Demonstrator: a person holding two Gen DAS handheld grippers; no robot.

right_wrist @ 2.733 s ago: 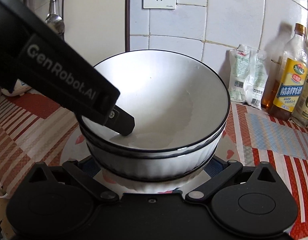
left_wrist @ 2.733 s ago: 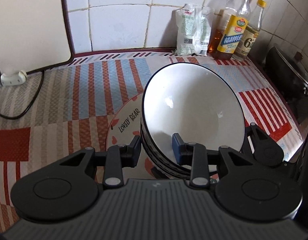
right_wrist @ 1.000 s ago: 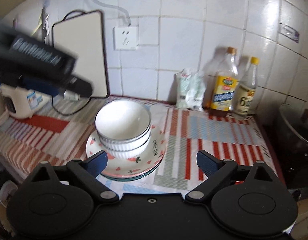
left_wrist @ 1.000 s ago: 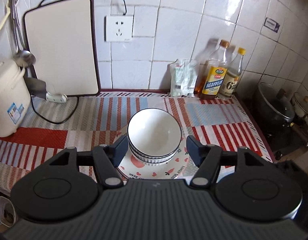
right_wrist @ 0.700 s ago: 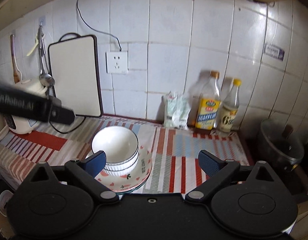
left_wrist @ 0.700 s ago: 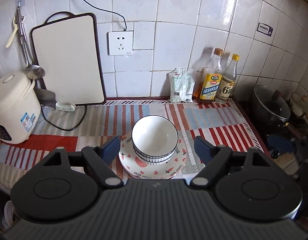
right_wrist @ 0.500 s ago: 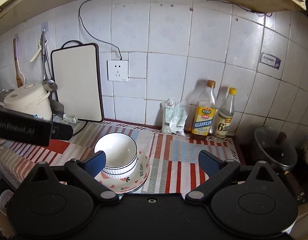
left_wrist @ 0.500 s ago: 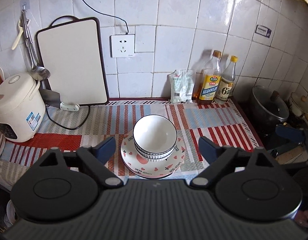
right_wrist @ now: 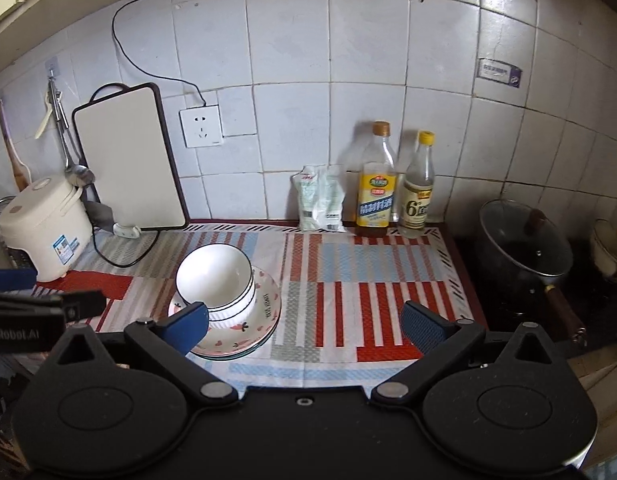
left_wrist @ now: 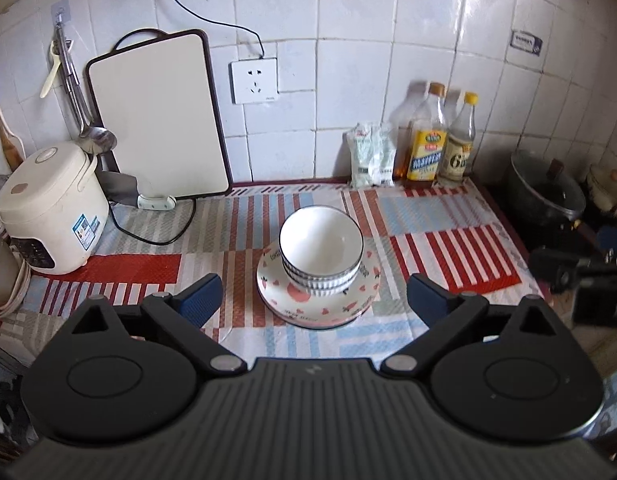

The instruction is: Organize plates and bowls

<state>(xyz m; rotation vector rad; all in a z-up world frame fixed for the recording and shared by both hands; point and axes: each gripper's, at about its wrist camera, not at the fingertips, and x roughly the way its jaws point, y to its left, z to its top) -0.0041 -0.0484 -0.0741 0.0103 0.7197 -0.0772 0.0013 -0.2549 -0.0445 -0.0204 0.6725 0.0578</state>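
A: What's the counter like from where you are?

B: A tiled kitchen corner with a striped cloth point(left_wrist: 212, 240) over the worktop. A rice cooker point(left_wrist: 48, 208) and a cutting board point(left_wrist: 160, 116) stand at the left, two bottles point(right_wrist: 396, 180) against the wall, a pot point(right_wrist: 524, 248) at the right. Mid-cloth sits the stack of plates point(left_wrist: 318, 300), heart-patterned on top, with the white bowls point(left_wrist: 322, 248) nested on it.

A: And your jaws?

B: My left gripper point(left_wrist: 314, 294) is opening, and nothing lies between its fingers; the stack sits well beyond them. My right gripper point(right_wrist: 304, 320) stands wide apart too, holding nothing.

A: So the job looks finished?

B: I judge it nearly so: bowls on plates, one tidy pile. The bowls sit toward the back of the top plate, not centred, which I would check.

A: How do you back off well?

B: Keep both pairs of fingers spread and clear of the rims, draw away without sweeping sideways over the pile, and mind the cooker's cord point(left_wrist: 156, 236) on the cloth.
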